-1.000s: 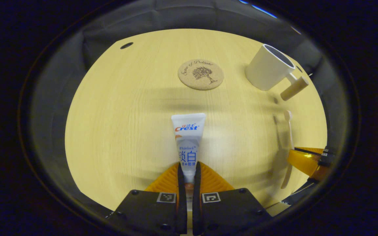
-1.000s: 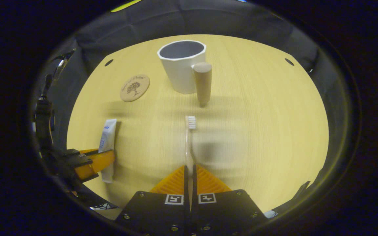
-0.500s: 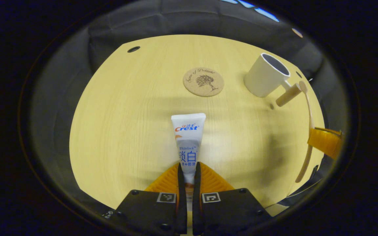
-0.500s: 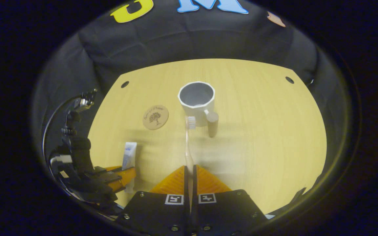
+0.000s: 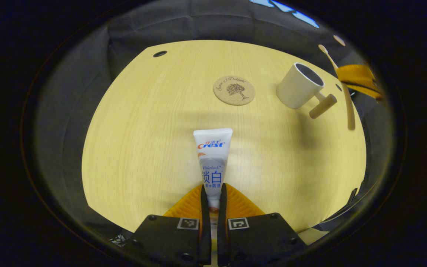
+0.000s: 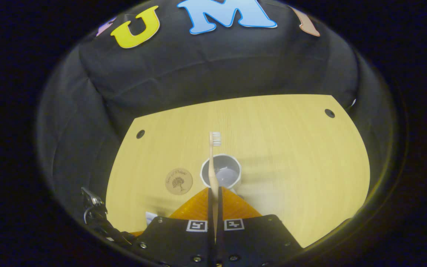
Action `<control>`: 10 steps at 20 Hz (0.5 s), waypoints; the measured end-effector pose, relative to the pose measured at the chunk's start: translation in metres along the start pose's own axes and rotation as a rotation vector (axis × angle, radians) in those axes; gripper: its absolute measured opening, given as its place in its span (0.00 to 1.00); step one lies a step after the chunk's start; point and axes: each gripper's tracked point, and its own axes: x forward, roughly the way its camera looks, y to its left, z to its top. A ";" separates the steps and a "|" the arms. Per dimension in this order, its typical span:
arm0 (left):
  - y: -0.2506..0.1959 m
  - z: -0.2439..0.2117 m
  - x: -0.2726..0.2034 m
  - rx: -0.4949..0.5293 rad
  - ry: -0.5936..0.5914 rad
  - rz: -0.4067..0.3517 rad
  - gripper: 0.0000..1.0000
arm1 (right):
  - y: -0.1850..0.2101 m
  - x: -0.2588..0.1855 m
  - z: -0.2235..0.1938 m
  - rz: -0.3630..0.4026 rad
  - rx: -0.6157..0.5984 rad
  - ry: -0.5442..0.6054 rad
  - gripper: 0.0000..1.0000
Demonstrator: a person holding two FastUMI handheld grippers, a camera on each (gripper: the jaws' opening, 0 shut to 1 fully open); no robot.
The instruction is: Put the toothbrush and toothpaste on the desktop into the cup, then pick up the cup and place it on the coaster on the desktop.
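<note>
My left gripper (image 5: 212,193) is shut on the cap end of a white toothpaste tube (image 5: 212,155), held just above the wooden desktop (image 5: 143,141). The right gripper (image 6: 214,191) is shut on the handle of a pale toothbrush (image 6: 212,163), bristles pointing away, high over the white cup (image 6: 224,175). In the left gripper view the cup (image 5: 298,90) stands at the far right with its wooden handle toward me, and the right gripper (image 5: 358,76) carries the toothbrush (image 5: 341,85) above it. The cork coaster (image 5: 234,90) lies left of the cup; the coaster (image 6: 178,181) is bare.
The desktop (image 6: 291,155) is ringed by black cloth walls. Small round holes sit near its far corners (image 5: 159,54) (image 6: 329,113). Part of the left gripper's rig (image 6: 98,218) shows at the lower left of the right gripper view.
The right gripper lifted the toothbrush off the desk and carried it up and forward until it hangs over the cup. The left gripper kept its hold on the toothpaste and barely moved.
</note>
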 end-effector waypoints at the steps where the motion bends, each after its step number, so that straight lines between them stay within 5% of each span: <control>1: 0.002 -0.001 -0.001 -0.009 0.000 0.001 0.14 | -0.001 0.003 0.011 0.002 0.003 -0.014 0.02; 10: 0.015 -0.015 -0.014 -0.057 -0.001 0.039 0.14 | -0.004 0.053 0.066 -0.003 0.037 -0.082 0.01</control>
